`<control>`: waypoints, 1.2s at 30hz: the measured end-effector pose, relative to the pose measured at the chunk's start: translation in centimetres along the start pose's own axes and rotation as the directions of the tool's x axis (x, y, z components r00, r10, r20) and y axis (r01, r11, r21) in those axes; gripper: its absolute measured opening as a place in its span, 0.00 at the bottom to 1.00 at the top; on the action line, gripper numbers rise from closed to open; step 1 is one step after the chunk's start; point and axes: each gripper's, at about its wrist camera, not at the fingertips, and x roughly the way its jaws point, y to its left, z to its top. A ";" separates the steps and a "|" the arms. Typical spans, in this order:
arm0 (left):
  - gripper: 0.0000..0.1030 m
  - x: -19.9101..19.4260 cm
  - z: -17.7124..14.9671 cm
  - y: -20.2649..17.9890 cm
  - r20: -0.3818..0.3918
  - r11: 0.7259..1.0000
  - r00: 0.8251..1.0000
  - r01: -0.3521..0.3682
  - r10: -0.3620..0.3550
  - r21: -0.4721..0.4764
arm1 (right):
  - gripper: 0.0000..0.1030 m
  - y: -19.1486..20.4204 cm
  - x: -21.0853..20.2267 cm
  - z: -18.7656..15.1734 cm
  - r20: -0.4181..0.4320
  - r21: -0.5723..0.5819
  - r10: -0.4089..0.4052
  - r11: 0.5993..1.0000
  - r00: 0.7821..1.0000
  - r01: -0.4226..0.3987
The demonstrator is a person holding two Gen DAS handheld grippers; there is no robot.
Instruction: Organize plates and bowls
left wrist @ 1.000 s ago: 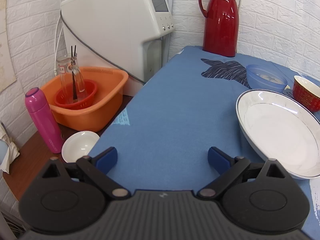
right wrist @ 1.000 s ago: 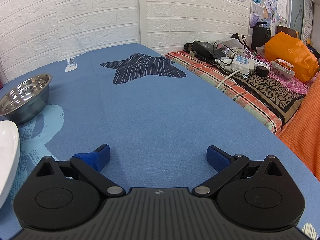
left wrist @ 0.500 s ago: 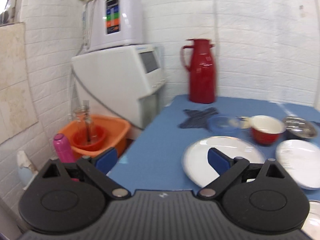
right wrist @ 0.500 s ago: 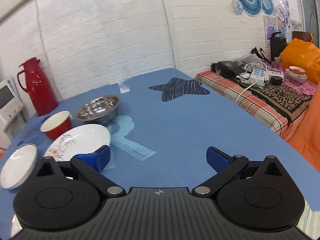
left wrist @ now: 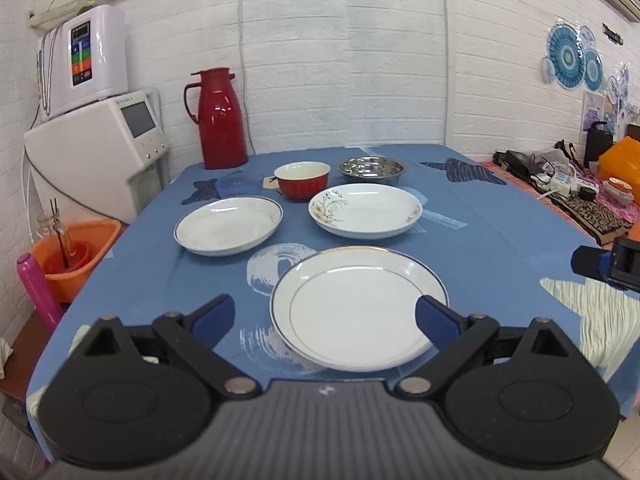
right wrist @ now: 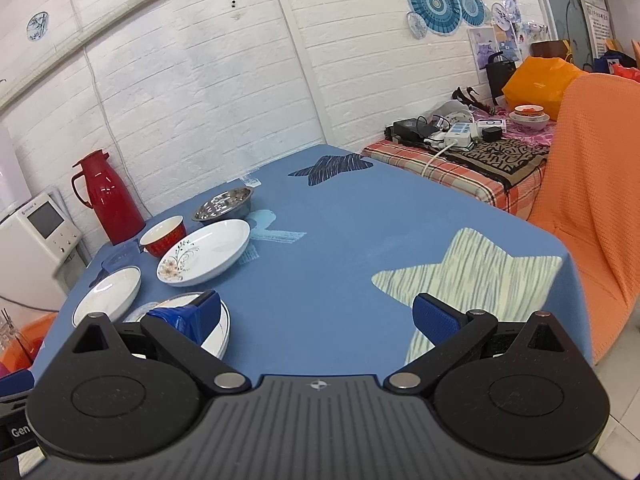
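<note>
Plates and bowls sit spread out over the blue tablecloth (left wrist: 500,216), none stacked. Nearest the left gripper (left wrist: 325,318) lies a gold-rimmed plate (left wrist: 358,306), flat on the cloth; the gripper hangs above its near edge with both blue-tipped fingers spread wide and nothing between them. Further back to the left is a blue-rimmed plate (left wrist: 228,225), and to the right of that a deeper flowered plate (left wrist: 365,210), the two apart from each other. Behind them stand a red bowl (left wrist: 303,180) and a steel bowl (left wrist: 371,168), side by side, the red one just beside the flowered plate's far rim. A pale blue plastic bowl (left wrist: 239,183) sits left of the red bowl, near a tall red thermos (left wrist: 221,118) at the wall.

The right gripper (right wrist: 318,318) is held off toward the table's right side, over bare cloth next to a pale striped star (right wrist: 472,276) printed on it. Its fingers are also wide apart and empty. From its view the gold-rimmed plate peeks out behind the left fingertip. An orange basin (left wrist: 78,254) stands below the table's left edge.
</note>
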 end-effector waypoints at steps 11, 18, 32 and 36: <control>0.94 -5.1 -4.2 -0.1 -0.009 0.999 1.000 0.010 -0.010 0.039 | 0.88 -1.7 -5.1 -4.6 -0.006 -0.043 0.083 0.996 0.997 -0.083; 0.94 -6.6 -5.1 -0.6 -0.017 0.999 0.999 0.031 -0.030 0.038 | 0.88 -2.6 -6.4 -5.7 -0.018 -0.040 0.120 0.992 0.993 -0.121; 0.94 -6.4 -5.4 -0.5 -0.048 0.999 0.998 0.032 -0.030 0.031 | 0.88 -2.7 -6.7 -6.1 -0.004 -0.035 0.124 0.992 0.992 -0.124; 0.94 -6.6 -5.4 -0.5 -0.044 0.999 0.999 0.028 -0.026 0.033 | 0.88 -2.6 -6.7 -6.1 -0.005 -0.037 0.133 0.990 0.991 -0.134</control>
